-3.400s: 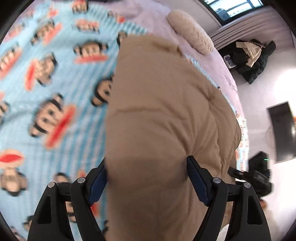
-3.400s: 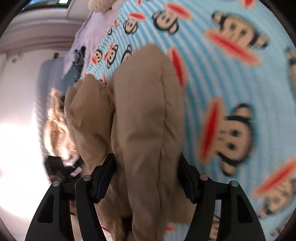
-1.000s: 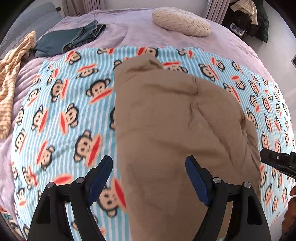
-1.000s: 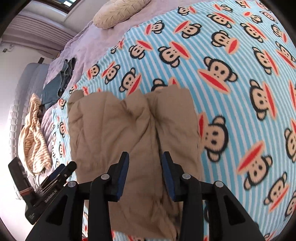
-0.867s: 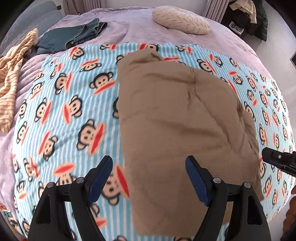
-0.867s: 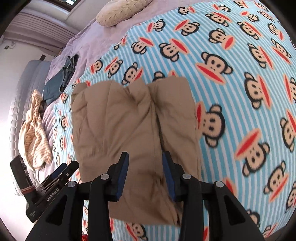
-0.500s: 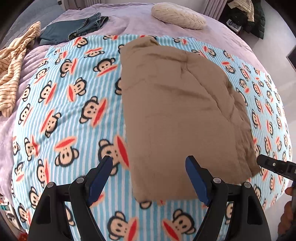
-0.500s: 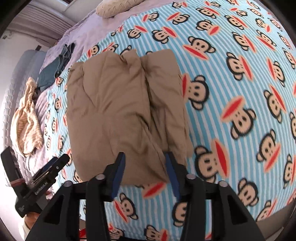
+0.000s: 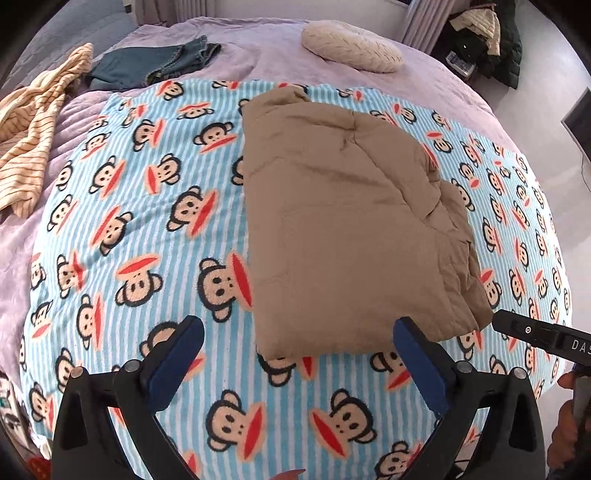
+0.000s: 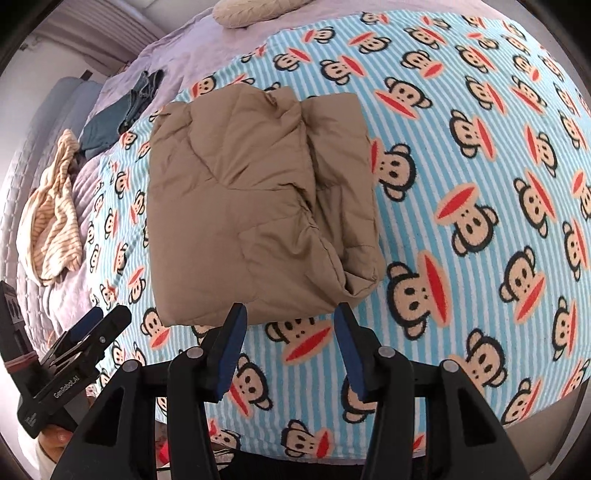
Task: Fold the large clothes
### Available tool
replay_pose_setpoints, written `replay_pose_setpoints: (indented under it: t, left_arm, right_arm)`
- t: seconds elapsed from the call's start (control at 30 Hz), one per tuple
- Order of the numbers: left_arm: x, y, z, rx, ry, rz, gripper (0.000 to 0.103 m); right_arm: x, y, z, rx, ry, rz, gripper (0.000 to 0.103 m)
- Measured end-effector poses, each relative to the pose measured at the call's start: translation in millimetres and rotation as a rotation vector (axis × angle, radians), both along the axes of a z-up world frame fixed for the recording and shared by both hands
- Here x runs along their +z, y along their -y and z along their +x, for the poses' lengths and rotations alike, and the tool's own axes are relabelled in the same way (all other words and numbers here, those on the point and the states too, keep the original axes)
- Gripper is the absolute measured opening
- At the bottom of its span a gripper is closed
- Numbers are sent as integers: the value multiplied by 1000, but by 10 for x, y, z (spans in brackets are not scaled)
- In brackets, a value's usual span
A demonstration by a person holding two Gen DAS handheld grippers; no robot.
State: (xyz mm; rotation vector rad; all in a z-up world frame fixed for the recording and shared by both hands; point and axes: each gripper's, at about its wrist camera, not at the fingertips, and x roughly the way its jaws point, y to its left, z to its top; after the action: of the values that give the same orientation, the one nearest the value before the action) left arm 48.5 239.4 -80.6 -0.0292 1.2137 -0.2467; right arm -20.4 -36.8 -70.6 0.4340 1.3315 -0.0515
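Note:
A tan padded garment (image 9: 351, 229) lies folded into a thick rectangle on the monkey-print blanket (image 9: 140, 229). It also shows in the right wrist view (image 10: 255, 206), with a narrower layer folded along its right side. My left gripper (image 9: 299, 350) is open and empty, hovering just short of the garment's near edge. My right gripper (image 10: 290, 332) is open and empty, also just short of the near edge. The right gripper shows at the right edge of the left wrist view (image 9: 543, 338). The left gripper shows at the lower left of the right wrist view (image 10: 74, 354).
A cream knitted cushion (image 9: 351, 55) lies at the head of the purple bed (image 9: 258, 48). Folded blue jeans (image 9: 155, 66) and a striped yellow garment (image 9: 33, 125) lie at the far left. Dark clothes (image 9: 491, 33) are piled by the far right wall.
Both grippers let go of the tan garment and drew back toward the bed's near edge. The garment now lies flat and folded on the blanket. The right gripper's jaws opened wider.

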Motion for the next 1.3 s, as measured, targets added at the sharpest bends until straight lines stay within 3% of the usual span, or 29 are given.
replay_pose_setpoints:
  t: [0.17, 0.47, 0.57, 0.97, 1.3]
  left_arm:
    - [122, -11, -70, 39, 20, 13, 103]
    - [482, 22, -273, 84, 83, 31, 103]
    - [584, 32, -334, 99, 107, 33, 103]
    - [949, -12, -493, 147, 210, 69, 103]
    - [1097, 51, -563, 131, 244, 77, 103]
  right_arm:
    - [104, 4, -7, 18, 40, -38, 80]
    - [429, -20, -98, 52, 126, -153, 87]
    - [572, -51, -140, 65, 173, -182, 103]
    - [1014, -46, -287, 25, 254, -244, 103]
    - [1155, -68, -337, 34, 285, -294, 103]
